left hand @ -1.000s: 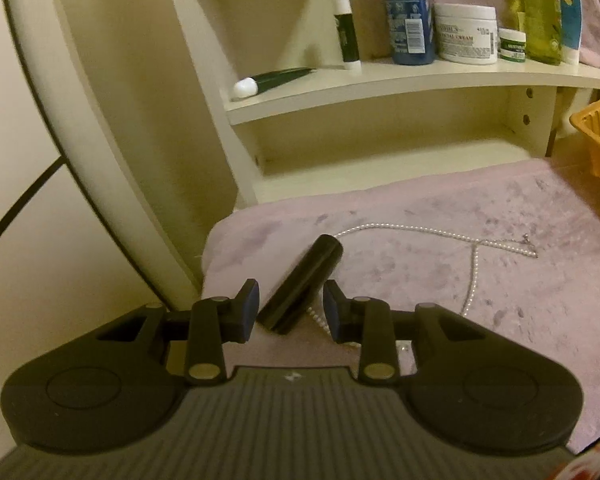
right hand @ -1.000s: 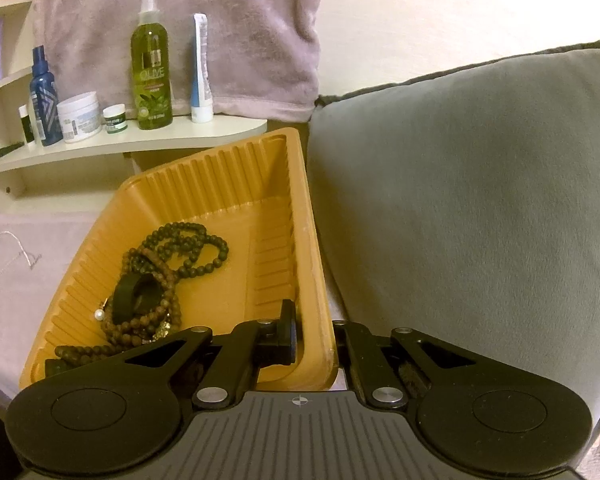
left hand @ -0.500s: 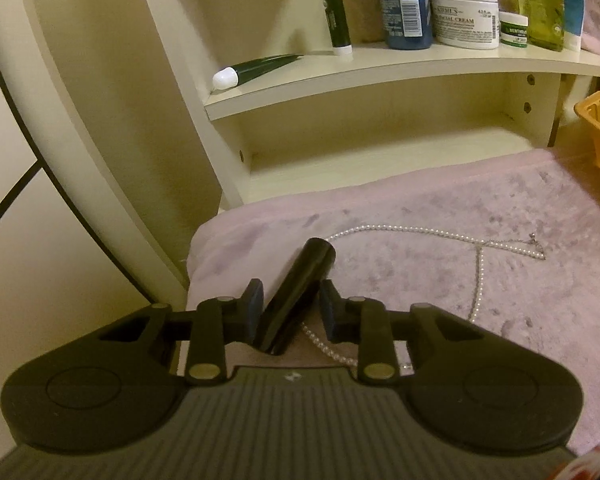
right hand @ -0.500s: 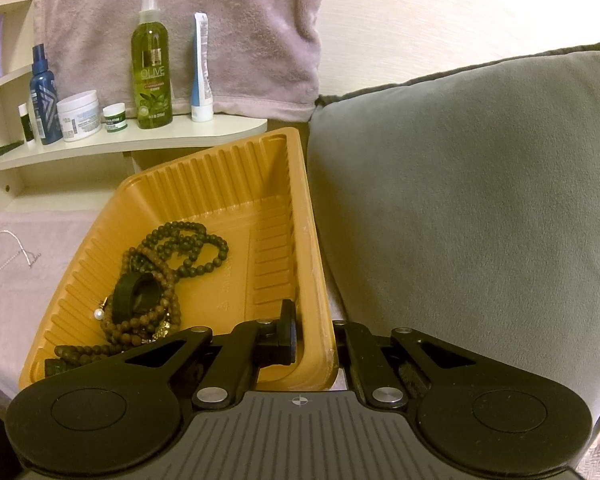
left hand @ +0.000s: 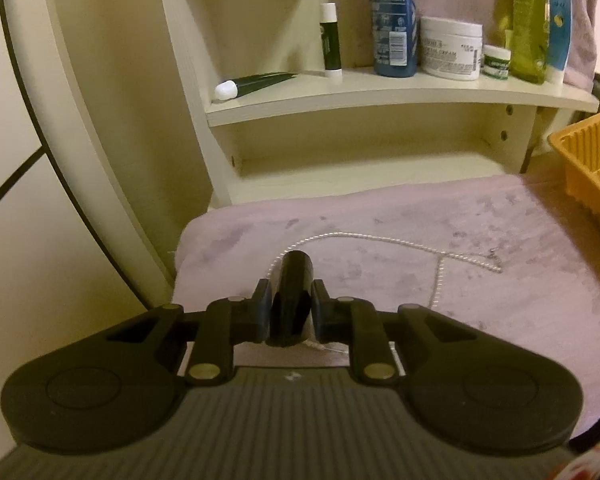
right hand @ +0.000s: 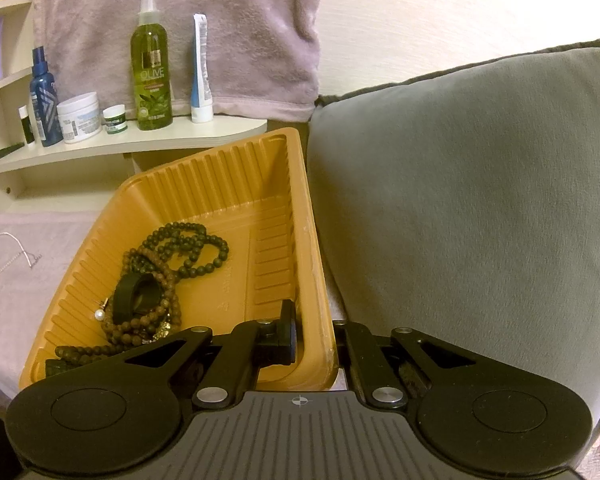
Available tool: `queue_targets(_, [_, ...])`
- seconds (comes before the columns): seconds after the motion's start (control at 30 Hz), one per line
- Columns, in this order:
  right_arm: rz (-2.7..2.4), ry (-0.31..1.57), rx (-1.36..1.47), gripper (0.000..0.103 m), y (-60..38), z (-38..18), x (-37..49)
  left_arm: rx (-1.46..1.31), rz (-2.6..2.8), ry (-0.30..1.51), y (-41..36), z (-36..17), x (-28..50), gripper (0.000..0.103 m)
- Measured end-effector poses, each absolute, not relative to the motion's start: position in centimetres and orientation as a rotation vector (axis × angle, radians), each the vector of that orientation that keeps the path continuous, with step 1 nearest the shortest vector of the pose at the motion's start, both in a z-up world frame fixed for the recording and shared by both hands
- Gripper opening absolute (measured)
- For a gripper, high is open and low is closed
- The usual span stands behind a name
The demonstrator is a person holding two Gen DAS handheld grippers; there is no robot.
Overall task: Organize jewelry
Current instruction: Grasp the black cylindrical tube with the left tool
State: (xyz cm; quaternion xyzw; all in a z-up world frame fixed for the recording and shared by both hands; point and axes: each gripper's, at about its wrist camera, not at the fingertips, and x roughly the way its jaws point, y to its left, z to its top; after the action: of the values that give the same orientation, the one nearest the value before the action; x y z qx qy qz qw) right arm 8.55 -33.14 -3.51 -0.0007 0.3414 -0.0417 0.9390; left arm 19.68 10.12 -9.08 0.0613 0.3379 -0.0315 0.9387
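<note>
A black tube (left hand: 294, 276) lies on the pink cloth (left hand: 500, 280), lined up between the fingers of my left gripper (left hand: 292, 300). The jaws are closing and both pads touch the tube's sides. A thin pearl necklace (left hand: 380, 238) trails across the cloth behind and under the tube. My right gripper (right hand: 316, 336) is shut on the near right wall of the orange tray (right hand: 220, 184), one finger inside and one outside. In the tray lie dark bead necklaces (right hand: 192, 248), a black ring (right hand: 134, 296) and a pearl earring (right hand: 99, 314).
A cream shelf (left hand: 380, 92) behind the cloth holds bottles, jars and tubes. The orange tray's corner (left hand: 580, 152) shows at the right of the left wrist view. A grey cushion (right hand: 460, 200) presses against the tray's right side. A pink towel (right hand: 220, 20) hangs behind the shelf.
The left jaws have narrowed around the black tube, which has swung from a diagonal to straight between the fingers. The right gripper and tray have stayed put.
</note>
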Motion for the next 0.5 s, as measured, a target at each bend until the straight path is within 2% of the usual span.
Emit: queue_targets(0.5, [-0.086,0.696,0.001,0.005,-33.1,-3.4,8.6,0.162,-0.104,0.74,7.5,-10.8,20.4,0.019])
